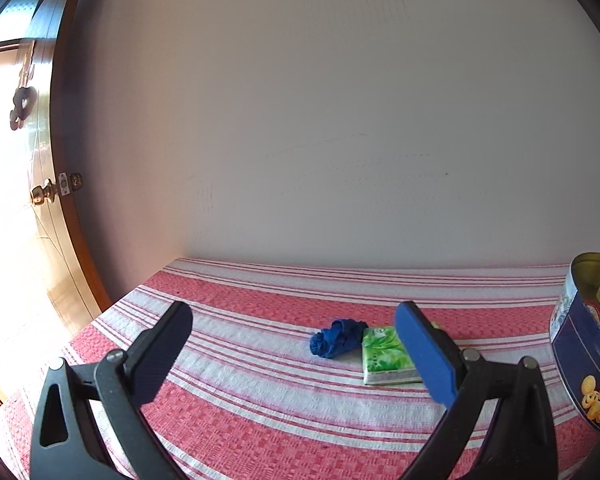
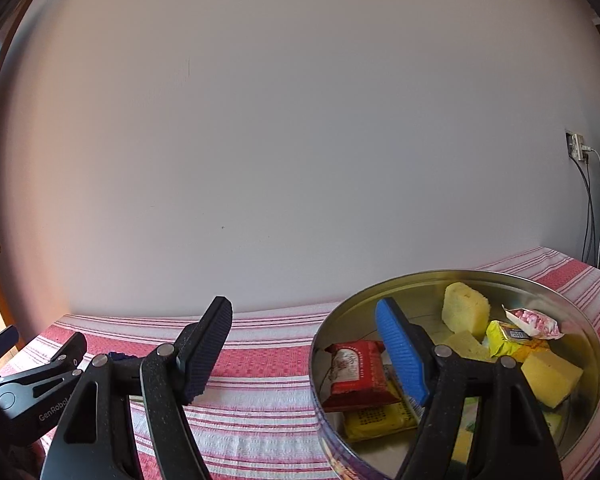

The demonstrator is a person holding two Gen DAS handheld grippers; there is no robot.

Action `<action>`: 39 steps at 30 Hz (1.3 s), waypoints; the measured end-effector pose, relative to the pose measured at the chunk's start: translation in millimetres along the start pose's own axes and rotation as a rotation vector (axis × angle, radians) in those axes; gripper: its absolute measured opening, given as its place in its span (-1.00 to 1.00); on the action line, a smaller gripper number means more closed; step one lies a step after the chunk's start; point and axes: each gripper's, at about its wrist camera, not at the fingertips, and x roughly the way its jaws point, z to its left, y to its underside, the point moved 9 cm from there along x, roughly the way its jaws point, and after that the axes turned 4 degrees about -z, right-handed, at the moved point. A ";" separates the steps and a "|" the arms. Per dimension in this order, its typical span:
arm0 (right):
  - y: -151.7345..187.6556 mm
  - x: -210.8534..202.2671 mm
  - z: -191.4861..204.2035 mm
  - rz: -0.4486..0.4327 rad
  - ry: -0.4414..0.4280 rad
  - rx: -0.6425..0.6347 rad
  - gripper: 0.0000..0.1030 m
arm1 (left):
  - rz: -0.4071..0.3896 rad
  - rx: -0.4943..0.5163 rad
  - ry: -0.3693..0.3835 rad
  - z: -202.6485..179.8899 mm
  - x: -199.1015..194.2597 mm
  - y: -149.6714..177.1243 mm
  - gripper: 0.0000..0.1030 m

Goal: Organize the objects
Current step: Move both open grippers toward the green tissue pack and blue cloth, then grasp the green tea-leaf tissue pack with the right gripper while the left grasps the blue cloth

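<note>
The left gripper (image 1: 294,354) stands with its jaws wide apart and nothing between them, aimed over the striped counter (image 1: 260,412) toward a green tissue pack (image 1: 384,356) and a crumpled blue cloth (image 1: 336,338) that touch each other about midway along the counter, well in from its far edge. The pack lies flat, its long axis running from the near edge toward the wall. The cloth is a wad with no clear axis.

The right gripper (image 2: 306,354), also spread and empty, hangs astride the rim of the round tin (image 2: 500,280), one finger over the sponges and snack packets inside.

The risks, as I judge them: closing across the pack's length could overreach the jaws, the cloth could snag and drag along, and the right finger could catch the tin's rim and tip it.
</note>
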 end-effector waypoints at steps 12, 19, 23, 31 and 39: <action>18.9 39.1 66.5 0.103 -0.083 -0.074 0.48 | 0.055 -0.022 -0.093 53.2 36.5 2.4 0.98; 39.0 65.7 102.2 0.225 -0.157 -0.096 0.48 | 0.092 -0.040 -0.120 78.7 53.5 6.3 0.98; 56.0 84.5 119.4 0.332 -0.201 -0.107 0.48 | 0.125 -0.048 -0.133 90.7 63.6 9.5 0.98; 102.3 112.2 148.8 0.595 -0.239 -0.141 0.49 | 0.157 -0.060 -0.128 96.2 70.9 13.2 0.98; 116.5 114.6 152.9 0.651 -0.265 -0.099 0.45 | 0.173 -0.026 -0.119 92.8 74.9 13.4 0.99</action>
